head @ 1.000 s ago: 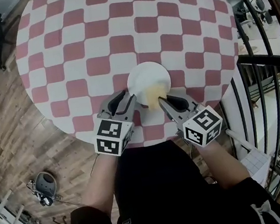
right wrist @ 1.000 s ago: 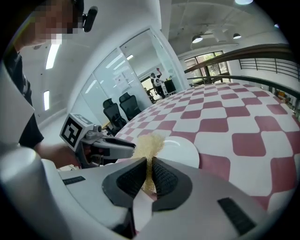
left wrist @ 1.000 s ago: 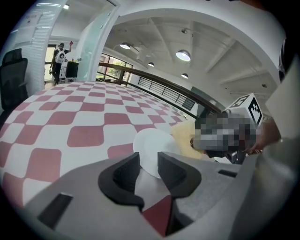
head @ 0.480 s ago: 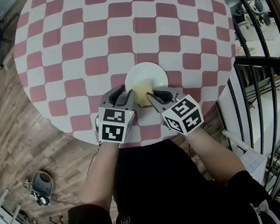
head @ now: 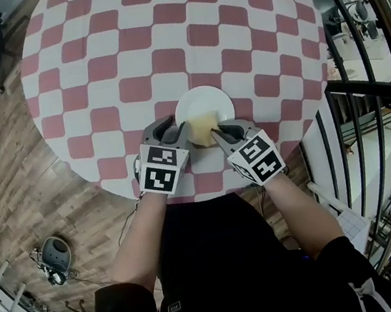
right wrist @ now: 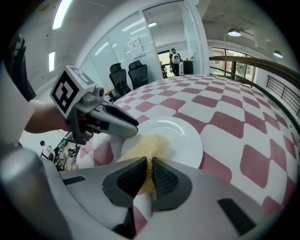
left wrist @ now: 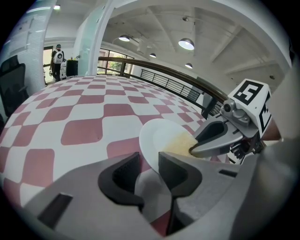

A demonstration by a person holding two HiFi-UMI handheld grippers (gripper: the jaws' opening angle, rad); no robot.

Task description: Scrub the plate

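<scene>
A white plate [head: 206, 100] lies on the checkered table [head: 131, 60] near its front edge. A yellow sponge [head: 202, 125] rests on the plate's near part, and my right gripper [head: 219, 132] is shut on it. In the right gripper view the sponge [right wrist: 145, 143] runs from the pinching jaws [right wrist: 149, 165] onto the plate [right wrist: 180, 136]. My left gripper [head: 172, 127] is at the plate's near left rim. In the left gripper view the rim [left wrist: 159, 136] sits between the jaws [left wrist: 149, 161], which are opening, with a gap on the left side.
The table's round front edge runs just under both grippers, with wooden floor [head: 18, 176] below to the left. A dark metal railing [head: 360, 92] stands close on the right. Office chairs [right wrist: 126, 77] and a person [right wrist: 174, 58] are far behind the table.
My right gripper has moved left and in over the plate with the sponge. The left gripper has stayed at the plate's rim, shifting only slightly.
</scene>
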